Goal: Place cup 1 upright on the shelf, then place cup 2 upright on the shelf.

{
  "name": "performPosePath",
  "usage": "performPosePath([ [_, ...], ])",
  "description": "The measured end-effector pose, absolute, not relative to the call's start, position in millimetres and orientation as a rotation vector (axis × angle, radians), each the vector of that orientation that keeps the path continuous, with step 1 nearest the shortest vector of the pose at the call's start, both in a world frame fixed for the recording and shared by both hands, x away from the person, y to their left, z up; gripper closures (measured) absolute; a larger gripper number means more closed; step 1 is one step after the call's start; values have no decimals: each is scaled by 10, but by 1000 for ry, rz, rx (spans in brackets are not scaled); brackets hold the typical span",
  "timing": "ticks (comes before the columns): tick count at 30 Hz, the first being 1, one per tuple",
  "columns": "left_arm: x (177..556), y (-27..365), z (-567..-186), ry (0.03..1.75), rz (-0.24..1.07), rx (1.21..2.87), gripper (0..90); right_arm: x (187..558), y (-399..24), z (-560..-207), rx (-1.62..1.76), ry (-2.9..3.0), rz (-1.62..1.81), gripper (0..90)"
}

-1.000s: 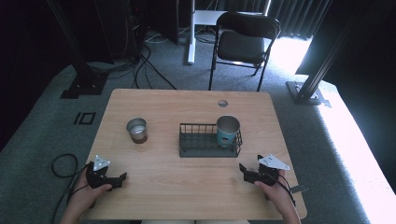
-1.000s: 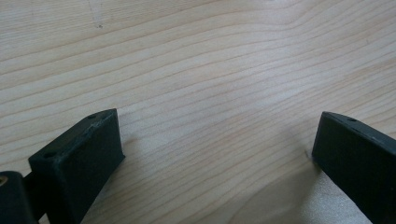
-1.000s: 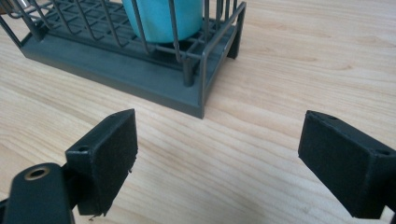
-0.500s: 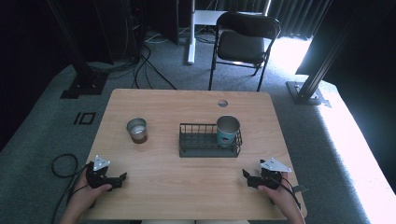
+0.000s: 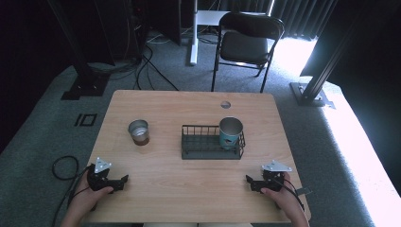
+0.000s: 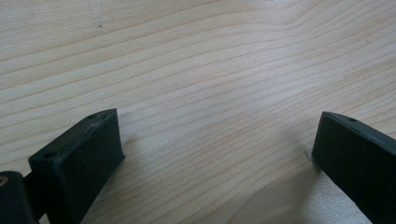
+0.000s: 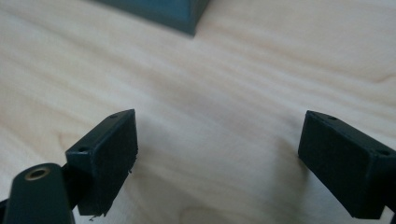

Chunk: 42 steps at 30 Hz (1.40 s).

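Down at the table's near edge both my tongs sit gaping, empty; swinging right carelessly could clip the black wire basket holding that teal metal cup.

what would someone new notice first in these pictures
Mid-table, a black wire basket holds an upright teal cup at its right end. A small metal cup stands alone to the basket's left. At the near edge, the left gripper and right gripper rest open, holding nothing.
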<state>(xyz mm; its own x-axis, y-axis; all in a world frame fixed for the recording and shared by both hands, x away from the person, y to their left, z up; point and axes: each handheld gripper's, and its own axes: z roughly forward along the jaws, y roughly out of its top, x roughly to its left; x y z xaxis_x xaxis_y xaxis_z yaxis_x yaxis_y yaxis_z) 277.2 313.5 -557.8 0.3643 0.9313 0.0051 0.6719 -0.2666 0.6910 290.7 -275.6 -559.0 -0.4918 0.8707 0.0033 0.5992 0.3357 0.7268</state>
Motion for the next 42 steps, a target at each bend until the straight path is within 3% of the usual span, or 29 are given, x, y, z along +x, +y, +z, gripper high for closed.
performPosePath([
  [42, 2797, 3122, -5555, 1305, 509, 2048, 23, 2912, -2744, -5590, 1297, 2221, 954, 114],
])
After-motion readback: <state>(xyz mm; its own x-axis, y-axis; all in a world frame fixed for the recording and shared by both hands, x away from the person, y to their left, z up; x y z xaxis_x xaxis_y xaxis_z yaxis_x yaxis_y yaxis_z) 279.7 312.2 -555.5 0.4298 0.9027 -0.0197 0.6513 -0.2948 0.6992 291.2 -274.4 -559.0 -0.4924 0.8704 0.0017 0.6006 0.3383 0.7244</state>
